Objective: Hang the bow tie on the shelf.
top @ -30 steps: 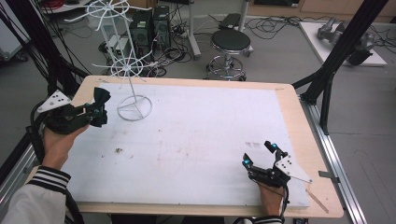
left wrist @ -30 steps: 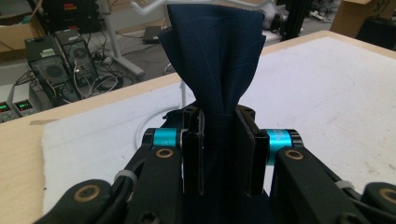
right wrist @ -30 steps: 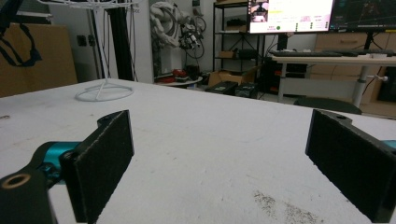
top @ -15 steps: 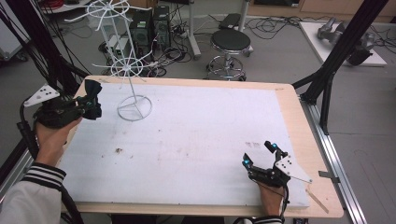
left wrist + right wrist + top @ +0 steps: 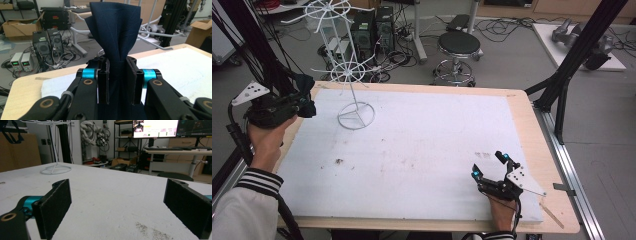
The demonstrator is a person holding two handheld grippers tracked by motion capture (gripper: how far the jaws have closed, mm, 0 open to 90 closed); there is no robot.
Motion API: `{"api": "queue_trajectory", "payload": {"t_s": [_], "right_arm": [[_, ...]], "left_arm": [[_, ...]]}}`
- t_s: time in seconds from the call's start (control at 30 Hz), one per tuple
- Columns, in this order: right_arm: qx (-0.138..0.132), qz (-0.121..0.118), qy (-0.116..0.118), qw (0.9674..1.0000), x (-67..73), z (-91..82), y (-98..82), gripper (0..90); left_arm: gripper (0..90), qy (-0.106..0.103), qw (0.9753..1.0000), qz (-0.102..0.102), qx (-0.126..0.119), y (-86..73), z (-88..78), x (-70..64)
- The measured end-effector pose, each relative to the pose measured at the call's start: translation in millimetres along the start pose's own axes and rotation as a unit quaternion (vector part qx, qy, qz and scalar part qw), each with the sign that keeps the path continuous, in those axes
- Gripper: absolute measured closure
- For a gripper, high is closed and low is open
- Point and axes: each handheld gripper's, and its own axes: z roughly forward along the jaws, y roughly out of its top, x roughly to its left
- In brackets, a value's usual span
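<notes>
One white mat [image 5: 422, 145] covers our table [image 5: 532, 130]; rack [image 5: 354, 112] at ten o'clock; left gripper [image 5: 117, 72] clamps cloth [image 5: 116, 27], right gripper [image 5: 489, 167] gapes.

1. A grey floor [image 5: 512, 65] runs beyond the wooden table [image 5: 532, 145], well ahead of both claws.
2. A round black stool [image 5: 458, 44] on a chrome base stands past the table's far edge.
3. Two dark computer towers [image 5: 373, 27] sit amid tangled cables, ahead of the left claw.
4. Black frame struts [image 5: 577, 55] rise to the right of the right claw.
5. Far ahead of the right claw, lit monitors [image 5: 160, 127] hang above a desk [image 5: 180, 152].
6. Cardboard boxes [image 5: 17, 27] lie on the floor, left of the left claw.
</notes>
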Motion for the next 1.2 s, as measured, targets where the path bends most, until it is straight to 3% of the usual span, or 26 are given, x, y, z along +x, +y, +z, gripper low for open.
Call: {"api": "queue_trajectory", "payload": {"t_s": [0.53, 1.2], "right_arm": [[-0.001, 0.001, 0.0, 1.0, -0.1, 0.0, -0.1, 6.7], [-0.002, 0.002, -0.001, 1.0, -0.1, -0.2, -0.2, 6.7]], "left_arm": [[74.3, 0.002, 1.0, 0.002, -0.003, 18.0, 12.9, -0.1], [74.2, -0.002, 0.9991, 0.031, 0.028, 36.1, 29.7, -12.4]]}}
